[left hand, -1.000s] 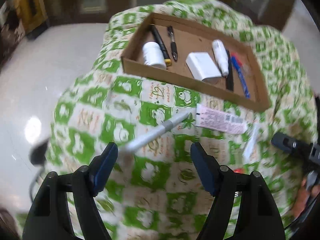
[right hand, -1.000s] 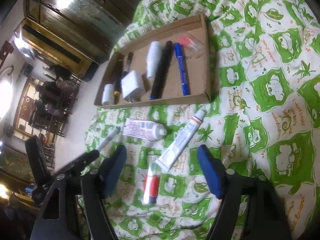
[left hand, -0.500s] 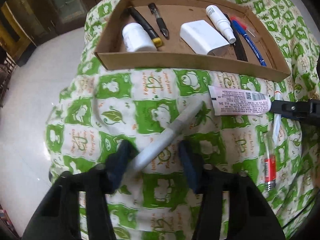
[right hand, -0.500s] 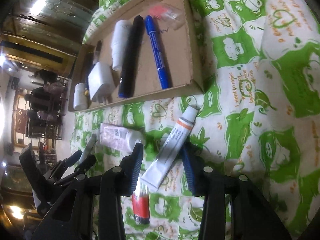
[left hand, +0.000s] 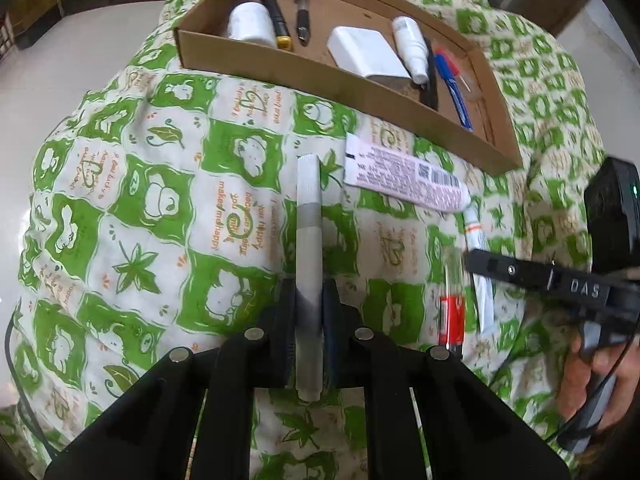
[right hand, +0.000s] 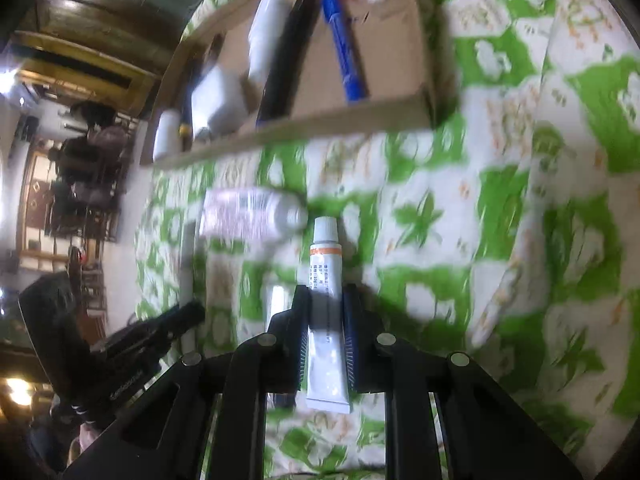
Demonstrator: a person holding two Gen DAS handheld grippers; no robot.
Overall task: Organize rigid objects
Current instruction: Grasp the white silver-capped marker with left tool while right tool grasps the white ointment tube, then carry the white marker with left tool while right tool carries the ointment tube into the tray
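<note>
My left gripper [left hand: 308, 300] is shut on a grey-white marker [left hand: 308, 216] that points away from me over the green patterned cloth. My right gripper [right hand: 325, 304] is shut on a white ointment tube [right hand: 326, 280] with an orange band; it also shows in the left wrist view [left hand: 478, 248]. A pink-labelled tube [left hand: 404, 180] and a small red-labelled vial [left hand: 452, 312] lie on the cloth. The cardboard tray [left hand: 352, 84] beyond holds a white bottle [left hand: 248, 24], a white box [left hand: 364, 52], pens and a blue marker [left hand: 452, 88].
The cloth covers a rounded surface that drops off to the floor [left hand: 60, 56] at the left. The right gripper body [left hand: 560, 284] and the hand holding it sit at the right of the left wrist view. Furniture [right hand: 80, 168] stands in the background of the right wrist view.
Both grippers went from open to shut: the left closed on the marker, the right on the ointment tube. Each object now lines up straight between the fingers.
</note>
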